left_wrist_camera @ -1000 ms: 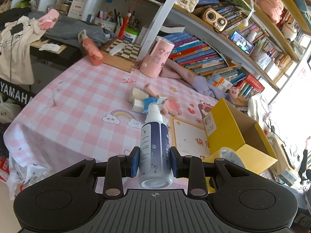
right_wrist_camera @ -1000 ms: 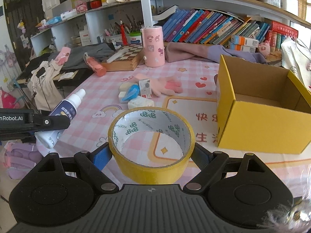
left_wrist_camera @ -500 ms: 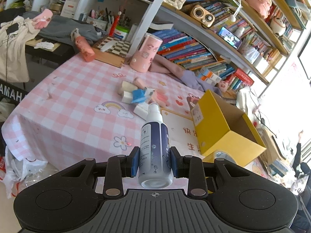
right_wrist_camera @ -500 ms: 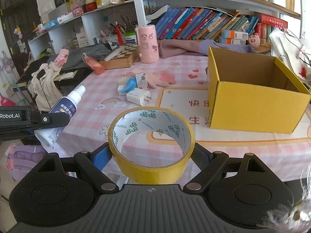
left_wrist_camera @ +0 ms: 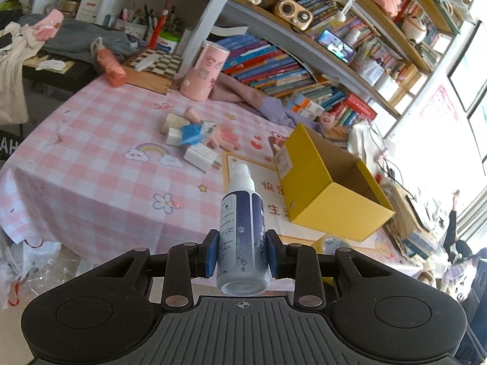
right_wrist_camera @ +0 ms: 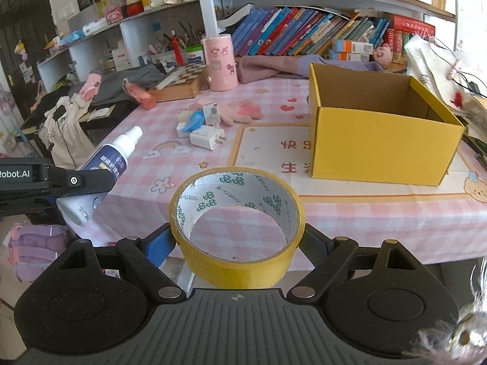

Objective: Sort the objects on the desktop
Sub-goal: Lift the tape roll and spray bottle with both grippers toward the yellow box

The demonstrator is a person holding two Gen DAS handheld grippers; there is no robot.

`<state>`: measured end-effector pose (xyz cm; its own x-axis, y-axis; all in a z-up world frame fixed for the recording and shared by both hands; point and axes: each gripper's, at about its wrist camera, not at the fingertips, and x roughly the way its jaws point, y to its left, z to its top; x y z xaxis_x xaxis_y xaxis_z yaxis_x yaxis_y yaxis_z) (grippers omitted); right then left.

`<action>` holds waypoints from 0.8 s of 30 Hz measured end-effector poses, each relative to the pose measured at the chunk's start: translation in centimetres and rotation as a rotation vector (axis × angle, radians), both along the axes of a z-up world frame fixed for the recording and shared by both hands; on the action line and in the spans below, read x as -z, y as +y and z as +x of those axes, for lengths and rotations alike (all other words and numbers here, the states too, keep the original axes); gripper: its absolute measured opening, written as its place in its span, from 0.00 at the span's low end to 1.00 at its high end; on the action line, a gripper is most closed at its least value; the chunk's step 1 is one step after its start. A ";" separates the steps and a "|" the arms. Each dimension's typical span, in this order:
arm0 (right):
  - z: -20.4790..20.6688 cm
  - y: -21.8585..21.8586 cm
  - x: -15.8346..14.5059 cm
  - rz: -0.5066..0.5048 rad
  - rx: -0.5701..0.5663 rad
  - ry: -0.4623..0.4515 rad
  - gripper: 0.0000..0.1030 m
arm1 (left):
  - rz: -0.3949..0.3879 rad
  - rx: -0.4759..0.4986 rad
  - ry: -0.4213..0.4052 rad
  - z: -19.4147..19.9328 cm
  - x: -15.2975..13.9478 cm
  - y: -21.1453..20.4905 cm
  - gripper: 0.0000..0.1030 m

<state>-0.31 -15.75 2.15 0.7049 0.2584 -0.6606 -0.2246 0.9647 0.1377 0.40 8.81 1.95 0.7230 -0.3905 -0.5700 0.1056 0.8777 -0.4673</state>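
Observation:
My left gripper is shut on a white and navy spray bottle, held off the table's near edge; the bottle also shows in the right wrist view. My right gripper is shut on a yellow tape roll, held in front of the table edge. An open yellow cardboard box stands on the table to the right; it also shows in the left wrist view. A white charger, a blue clip and pink gloves lie mid-table.
A pink cylinder holder, an orange bottle and a chessboard box stand at the table's far side. Bookshelves run behind. Clothes and bags lie left of the table.
Both grippers have pulled back from the table with their objects still held. The table and box look farther away now.

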 end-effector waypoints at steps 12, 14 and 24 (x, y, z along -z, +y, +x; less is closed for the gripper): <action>-2.2 -1.3 -0.3 -0.002 0.060 0.004 0.83 | -0.016 0.062 -0.007 -0.6 -0.3 -1.4 0.30; -2.5 -1.5 -0.3 -0.010 0.065 0.005 0.83 | -0.024 0.073 -0.009 -0.5 -0.2 -1.7 0.30; -3.9 -3.3 -0.5 -0.029 0.148 0.004 0.83 | -0.043 0.168 -0.011 0.2 -0.1 -4.2 0.30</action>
<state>-4.24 -19.09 2.60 0.7309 0.1329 -0.6694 -0.0795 0.9908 0.1100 0.64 4.64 2.05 0.6517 -0.5302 -0.5424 0.2542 0.8264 -0.5024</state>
